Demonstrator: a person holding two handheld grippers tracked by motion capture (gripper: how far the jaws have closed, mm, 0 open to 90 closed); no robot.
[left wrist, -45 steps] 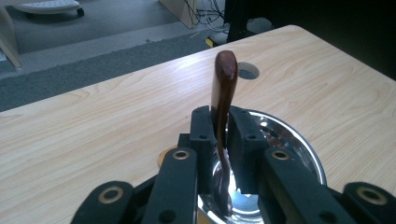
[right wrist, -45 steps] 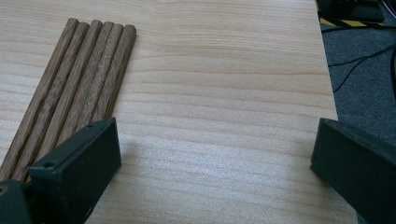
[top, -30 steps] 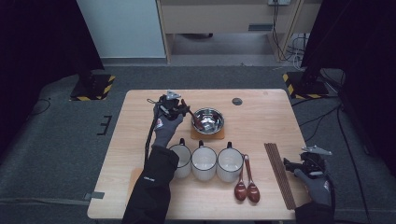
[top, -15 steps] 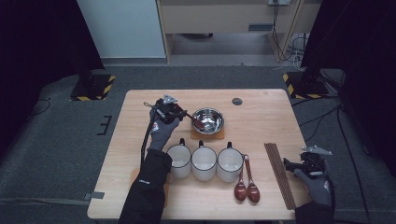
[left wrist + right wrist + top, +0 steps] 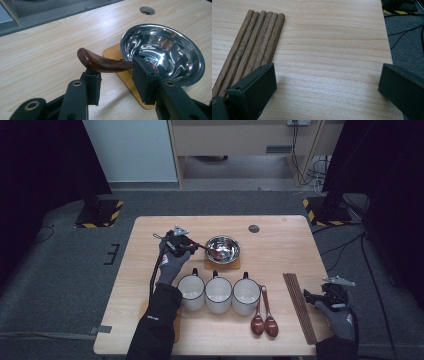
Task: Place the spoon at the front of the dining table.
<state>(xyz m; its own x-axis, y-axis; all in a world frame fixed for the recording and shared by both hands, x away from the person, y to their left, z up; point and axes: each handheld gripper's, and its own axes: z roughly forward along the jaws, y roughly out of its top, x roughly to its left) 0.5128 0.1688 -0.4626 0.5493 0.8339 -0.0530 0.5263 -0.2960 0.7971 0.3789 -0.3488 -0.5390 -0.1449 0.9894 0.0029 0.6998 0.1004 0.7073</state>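
- The left gripper (image 5: 192,247) sits left of centre in the high view, beside the steel bowl (image 5: 222,249); its jaws have just been opening.
- In the left gripper view the dark wooden spoon (image 5: 105,62) lies across the gap between the 2 pads. Its handle end curls up at centre left just above the left pad (image 5: 93,85), and its other end runs behind the right pad (image 5: 145,78) into the bowl (image 5: 165,52).
- The jaws stand apart with the spoon between them; whether the pads touch the handle I cannot tell.
- The bowl rests on a thin wooden coaster (image 5: 117,56), at the right of that view.
- The right gripper (image 5: 325,296) is at the lower right of the high view, jaws wide apart over bare table (image 5: 332,50) and clasping nothing.
- 5 wooden chopsticks (image 5: 254,42) lie side by side at the upper left of the right gripper view, just beside its left jaw.
- 3 white mugs (image 5: 219,292) stand in a row below the bowl, with 2 more spoons (image 5: 264,317) to their right.
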